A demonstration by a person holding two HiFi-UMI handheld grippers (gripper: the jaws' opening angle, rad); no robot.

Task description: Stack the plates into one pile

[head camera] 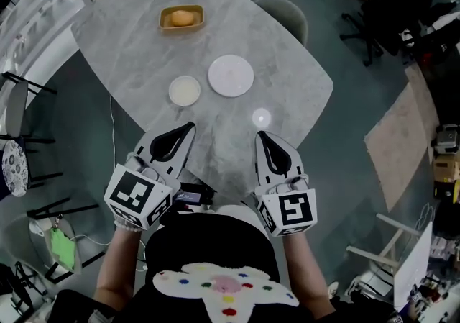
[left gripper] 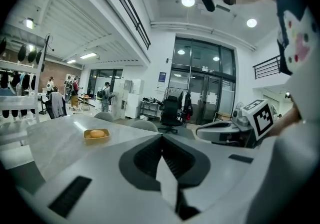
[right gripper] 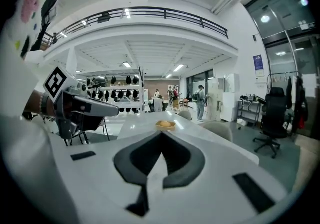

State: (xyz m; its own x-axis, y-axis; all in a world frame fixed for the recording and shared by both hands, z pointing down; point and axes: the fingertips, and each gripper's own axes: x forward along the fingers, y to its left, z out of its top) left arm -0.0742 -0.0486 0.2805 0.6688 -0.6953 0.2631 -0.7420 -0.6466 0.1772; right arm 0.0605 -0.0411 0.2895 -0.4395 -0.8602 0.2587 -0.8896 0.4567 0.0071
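**Table** (head camera: 136,34): grey marbled top with rounded corners, set cornerwise in the head view. A person stands at its near edge.

**Large plate** (head camera: 231,75): white and round, lying flat about mid-table, on the side toward the right edge.

**Small plate** (head camera: 185,90): pale and round, lying flat just left of the large plate and slightly closer to the near edge. The two rims are apart, so the plates lie side by side and are not yet piled.

**Tray** (head camera: 163,19): yellow-brown and squarish, close to the far corner and well apart from both plates. It holds one round orange lump (head camera: 182,18).

**Bright spot** (head camera: 261,117): a small round white patch on the top, between the large plate and the near edge. Whether it is glare or an object cannot be told.

**Left gripper** (head camera: 190,127): held over the near edge on the left, with its tip toward the small plate. The jaws are pressed together tip to tip and pinch nothing. Its marker cube sits at the rear, by the hand.

**Right gripper** (head camera: 259,134): held over the near edge on the right, with its tip just short of the bright spot. The jaws are pressed together and pinch nothing. It lies beside the left gripper, and the two are apart.

**Chairs** (head camera: 284,12): two, grey, tucked in along the far right edge.

**Office chair** (head camera: 374,8): black, on the floor well off the right edge.
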